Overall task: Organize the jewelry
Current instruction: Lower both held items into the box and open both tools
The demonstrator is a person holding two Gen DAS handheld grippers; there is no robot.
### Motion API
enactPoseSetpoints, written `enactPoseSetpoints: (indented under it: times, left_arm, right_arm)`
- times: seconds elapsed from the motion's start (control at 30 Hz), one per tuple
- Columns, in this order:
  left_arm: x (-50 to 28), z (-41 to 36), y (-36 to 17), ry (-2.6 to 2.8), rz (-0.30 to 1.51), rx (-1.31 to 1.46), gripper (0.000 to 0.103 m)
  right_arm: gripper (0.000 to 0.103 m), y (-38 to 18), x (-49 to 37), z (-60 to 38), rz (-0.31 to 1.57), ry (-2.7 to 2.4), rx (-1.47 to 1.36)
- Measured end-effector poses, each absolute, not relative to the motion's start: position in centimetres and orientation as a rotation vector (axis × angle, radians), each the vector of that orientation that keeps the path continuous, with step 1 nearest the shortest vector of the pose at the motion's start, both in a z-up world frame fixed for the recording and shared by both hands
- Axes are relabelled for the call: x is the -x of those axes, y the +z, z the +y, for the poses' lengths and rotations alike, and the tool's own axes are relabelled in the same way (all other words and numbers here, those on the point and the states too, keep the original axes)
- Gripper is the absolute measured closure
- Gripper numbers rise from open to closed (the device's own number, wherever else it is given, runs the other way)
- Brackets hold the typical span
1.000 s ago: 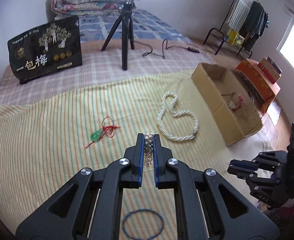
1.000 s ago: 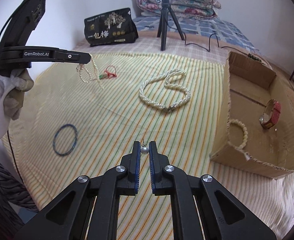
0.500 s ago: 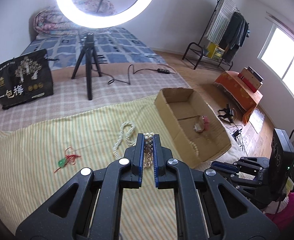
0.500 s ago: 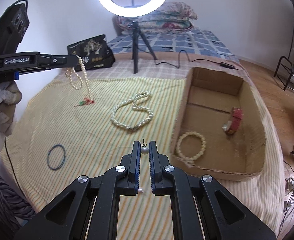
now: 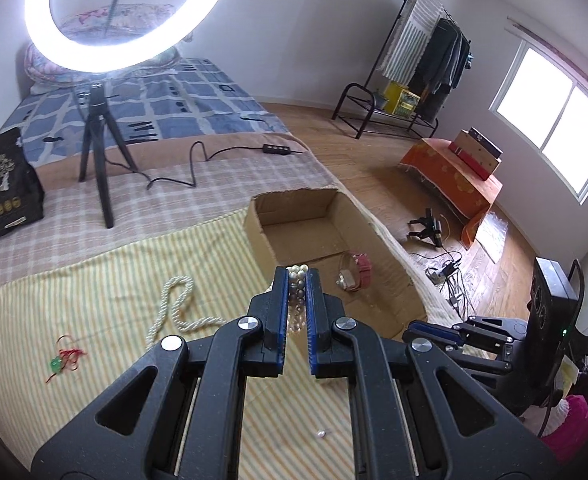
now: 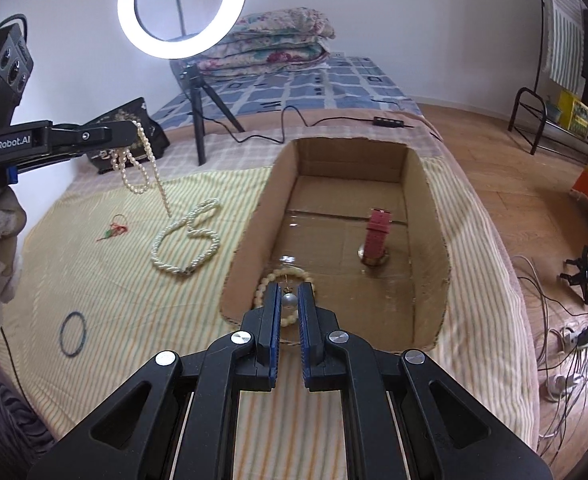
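Note:
My left gripper [image 5: 296, 276] is shut on a thin pearl necklace [image 5: 296, 288]; in the right wrist view the necklace [image 6: 140, 164] dangles from it [image 6: 136, 130] above the striped cloth. My right gripper [image 6: 289, 294] is shut on a pearl earring [image 6: 289, 301], held over the near edge of the cardboard box [image 6: 434, 216]. The box holds a red watch [image 6: 376, 236] and a bead bracelet [image 6: 268, 280]. A thick twisted pearl necklace [image 6: 186, 240], a green pendant on red cord [image 6: 114, 230] and a dark blue ring [image 6: 73, 333] lie on the cloth.
A ring light on a tripod [image 6: 194, 92] stands behind the cloth with its cable [image 6: 294, 120]. A black bag [image 6: 134, 120] sits at the back left. One small pearl [image 5: 320, 433] lies on the cloth. The bed edge drops to a wooden floor with cables [image 6: 566, 320].
Both grippers have swung right, toward the box. The right gripper with the earring now hangs over the box's near edge. The left gripper has carried the pearl necklace higher and nearer the box.

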State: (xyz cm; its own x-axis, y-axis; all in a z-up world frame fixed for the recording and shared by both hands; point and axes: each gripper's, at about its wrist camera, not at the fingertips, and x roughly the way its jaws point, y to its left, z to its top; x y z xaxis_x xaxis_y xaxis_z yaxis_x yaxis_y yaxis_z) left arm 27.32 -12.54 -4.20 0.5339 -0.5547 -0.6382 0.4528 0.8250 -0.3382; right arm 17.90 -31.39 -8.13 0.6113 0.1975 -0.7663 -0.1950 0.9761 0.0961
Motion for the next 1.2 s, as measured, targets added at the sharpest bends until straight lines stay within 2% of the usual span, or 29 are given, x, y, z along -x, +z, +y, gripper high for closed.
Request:
enactPoseSetpoints:
  times: [0.43,1.07,1.1,1.13,1.17,1.2]
  left_arm:
    - [-29.8,-18.8,-5.1,-0.668,0.81,0.113,0.097]
    - [-31.7,-21.1,-8.0,-0.652,0.872,0.113,0.097]
    - [-31.8,-21.2,-8.0,-0.649,0.873,0.107,0.097]
    - [-31.7,-21.2,-8.0,-0.646,0.874,0.102,0.088]
    - [-31.7,-21.2,-7.9,-0.641,0.874,0.101,0.077]
    - [-31.7,-21.2,-7.9,-0.636,0.87,0.102,0.051]
  right_arm:
    - [0.096,-9.0,-18.9,-34.3,0.908,0.174,-0.036]
    - [0.096,-10.1,-19.5,-33.3,0.934,0.216,-0.01]
    - [0.087,-10.0,-19.5,-33.2,0.936,0.223,-0.005]
    - [0.078,-10.0,-19.5,-33.2,0.936,0.225,0.001]
    - [0.057,-10.0,-19.4,-33.0,0.932,0.225,0.01]
    - [0.04,-9.9,-19.3,-32.9,0.921,0.219,0.02]
